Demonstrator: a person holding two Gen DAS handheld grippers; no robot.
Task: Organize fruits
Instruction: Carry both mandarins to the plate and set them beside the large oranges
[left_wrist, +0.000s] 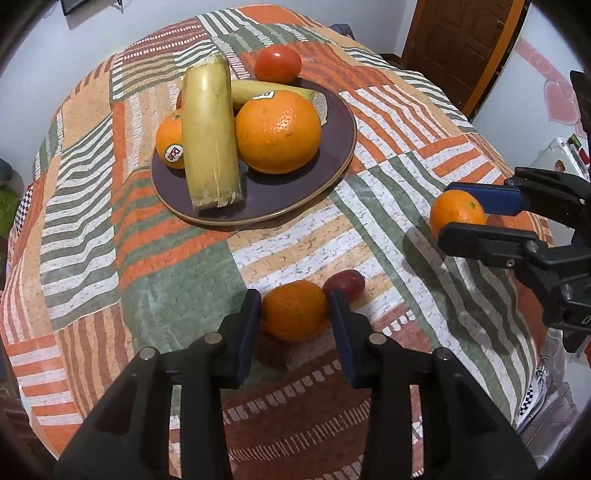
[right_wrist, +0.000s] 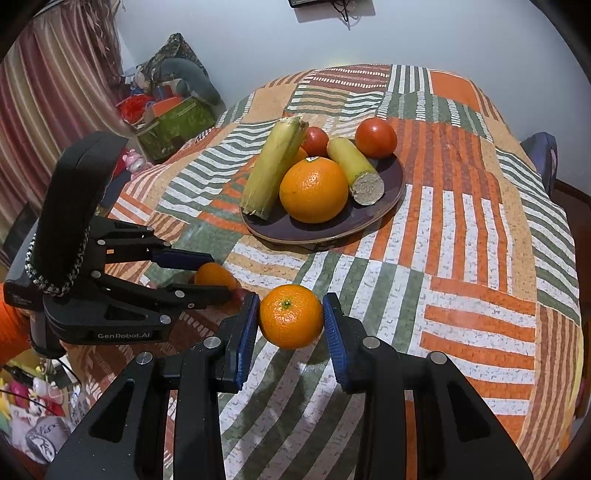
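My left gripper (left_wrist: 294, 296) points down at the table, its blue pads touching both sides of a small tangerine (left_wrist: 295, 312) that rests on the cloth; the right wrist view shows this gripper (right_wrist: 221, 275) from the side. My right gripper (right_wrist: 291, 300) is shut on a second tangerine (right_wrist: 291, 316), held just above the cloth. A dark purple plate (left_wrist: 332, 147) holds a large orange (left_wrist: 277, 131), two pale sugarcane pieces (left_wrist: 210, 136), a small stickered orange (left_wrist: 170, 142) and tomatoes (left_wrist: 277, 64) at its far edge.
A small dark red fruit (left_wrist: 344, 284) lies on the cloth right beside my left gripper's right finger. The patchwork tablecloth (left_wrist: 110, 240) covers the whole table. A wooden door (left_wrist: 458, 44) stands behind; bags and boxes (right_wrist: 173, 114) sit past the table's far left.
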